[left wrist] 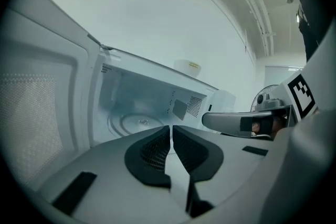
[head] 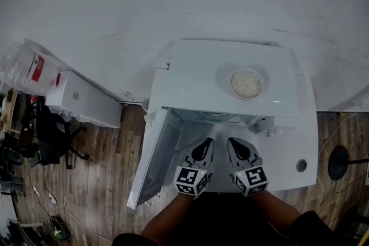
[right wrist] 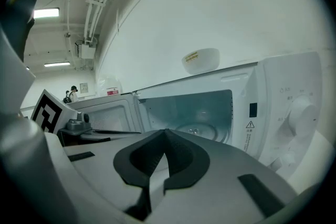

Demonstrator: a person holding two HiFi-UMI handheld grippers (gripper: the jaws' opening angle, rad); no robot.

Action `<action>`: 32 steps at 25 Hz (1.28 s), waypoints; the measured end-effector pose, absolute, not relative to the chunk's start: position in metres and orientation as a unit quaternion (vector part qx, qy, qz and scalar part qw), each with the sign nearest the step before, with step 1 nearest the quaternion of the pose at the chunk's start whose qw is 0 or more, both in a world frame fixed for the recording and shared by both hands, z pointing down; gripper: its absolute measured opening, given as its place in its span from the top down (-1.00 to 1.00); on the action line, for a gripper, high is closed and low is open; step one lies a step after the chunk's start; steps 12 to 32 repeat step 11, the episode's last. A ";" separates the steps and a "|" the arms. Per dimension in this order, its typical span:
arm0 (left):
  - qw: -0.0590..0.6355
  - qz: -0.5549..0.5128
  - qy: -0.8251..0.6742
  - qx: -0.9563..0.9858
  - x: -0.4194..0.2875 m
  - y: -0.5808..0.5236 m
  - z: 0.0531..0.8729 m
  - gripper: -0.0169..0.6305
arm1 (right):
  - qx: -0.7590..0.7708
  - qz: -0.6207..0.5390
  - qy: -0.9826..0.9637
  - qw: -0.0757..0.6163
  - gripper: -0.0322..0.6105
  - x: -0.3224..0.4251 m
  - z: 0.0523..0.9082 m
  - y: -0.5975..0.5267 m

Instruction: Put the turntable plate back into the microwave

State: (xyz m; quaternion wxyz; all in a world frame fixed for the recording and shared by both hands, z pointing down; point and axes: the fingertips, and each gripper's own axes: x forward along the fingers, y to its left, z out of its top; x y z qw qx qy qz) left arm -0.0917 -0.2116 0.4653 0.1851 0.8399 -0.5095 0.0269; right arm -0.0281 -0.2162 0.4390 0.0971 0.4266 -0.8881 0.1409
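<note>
Plate (left wrist: 134,123) looks already seated on the cavity floor of the microwave (head: 196,72), so the main job seems done, tho the glass is faint & I can't tell if it's centred on the hub. L gripper (head: 202,151) & R gripper (head: 240,151) hang just outside the opening, both w/ jaws pressed together, nothing between. Prob. left to do: swing the door (head: 151,152) to, as it's wide open.

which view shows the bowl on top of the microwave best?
Head view: it looks down into the bowl, so its white contents show. Right gripper view shows only its outer side; left gripper view just a sliver above the microwave.
</note>
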 end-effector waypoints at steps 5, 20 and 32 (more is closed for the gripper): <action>0.176 0.034 -0.504 0.845 -0.094 -0.211 0.459 0.84 | 0.437 0.129 -0.885 0.090 0.85 -0.028 0.428 -0.220; 0.176 0.033 -0.505 0.844 -0.095 -0.212 0.454 0.84 | 0.439 0.112 -0.886 0.097 0.85 -0.031 0.423 -0.218; 0.176 0.033 -0.505 0.844 -0.095 -0.212 0.454 0.84 | 0.439 0.112 -0.886 0.097 0.85 -0.031 0.423 -0.218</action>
